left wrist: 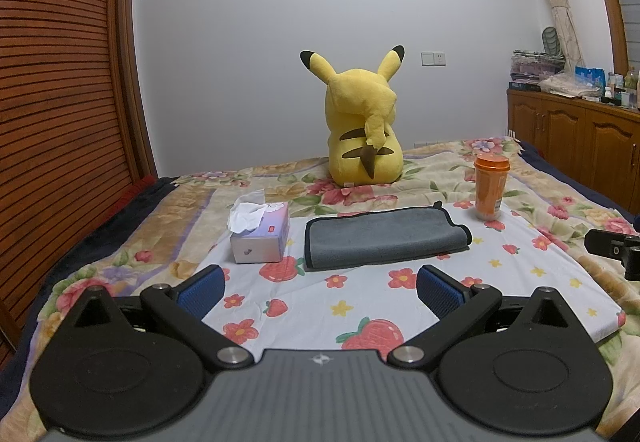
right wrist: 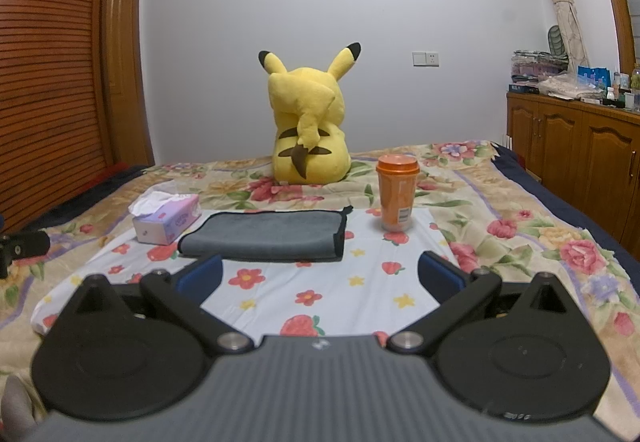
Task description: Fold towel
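A grey towel [left wrist: 384, 238] with a black hem lies folded flat on a white strawberry-print cloth [left wrist: 360, 306] on the bed. It also shows in the right wrist view [right wrist: 268, 236]. My left gripper [left wrist: 320, 288] is open and empty, held just short of the towel's near edge. My right gripper [right wrist: 320, 274] is open and empty, also just short of the towel, toward its right end. The tip of the right gripper shows at the right edge of the left wrist view [left wrist: 616, 248].
A tissue box [left wrist: 260, 234] stands left of the towel. An orange lidded cup [left wrist: 490, 186] stands at its right. A yellow plush toy [left wrist: 362, 130] sits behind. A wooden cabinet [left wrist: 580, 138] lines the right wall, and a slatted wardrobe [left wrist: 56, 102] the left.
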The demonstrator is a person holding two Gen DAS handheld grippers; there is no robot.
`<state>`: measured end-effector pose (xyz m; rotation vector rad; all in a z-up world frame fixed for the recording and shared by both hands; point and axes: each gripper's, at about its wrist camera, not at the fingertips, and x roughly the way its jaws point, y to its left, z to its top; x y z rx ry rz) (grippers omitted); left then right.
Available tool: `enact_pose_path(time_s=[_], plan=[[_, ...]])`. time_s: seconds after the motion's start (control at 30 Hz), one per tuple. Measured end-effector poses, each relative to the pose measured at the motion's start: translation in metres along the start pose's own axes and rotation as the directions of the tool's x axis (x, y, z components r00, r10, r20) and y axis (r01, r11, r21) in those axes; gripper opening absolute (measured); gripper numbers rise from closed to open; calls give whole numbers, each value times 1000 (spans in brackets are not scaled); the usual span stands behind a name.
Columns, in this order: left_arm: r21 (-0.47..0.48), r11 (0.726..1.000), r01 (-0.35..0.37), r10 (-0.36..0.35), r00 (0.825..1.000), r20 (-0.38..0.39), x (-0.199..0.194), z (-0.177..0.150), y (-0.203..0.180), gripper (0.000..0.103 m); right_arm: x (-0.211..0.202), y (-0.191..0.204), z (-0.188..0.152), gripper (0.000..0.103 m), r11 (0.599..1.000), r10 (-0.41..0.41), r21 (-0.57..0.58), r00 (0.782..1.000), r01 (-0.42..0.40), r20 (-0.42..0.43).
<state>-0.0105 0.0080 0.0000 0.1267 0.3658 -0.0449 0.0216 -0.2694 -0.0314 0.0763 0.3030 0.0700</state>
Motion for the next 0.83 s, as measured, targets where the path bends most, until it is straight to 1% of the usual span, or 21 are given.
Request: enact_pose_path(time_s=[0.83], plan=[[3, 1000, 0, 0, 1000, 1, 0, -2, 2, 100, 0, 0, 0, 103, 1000, 1, 1, 1000, -1, 0]])
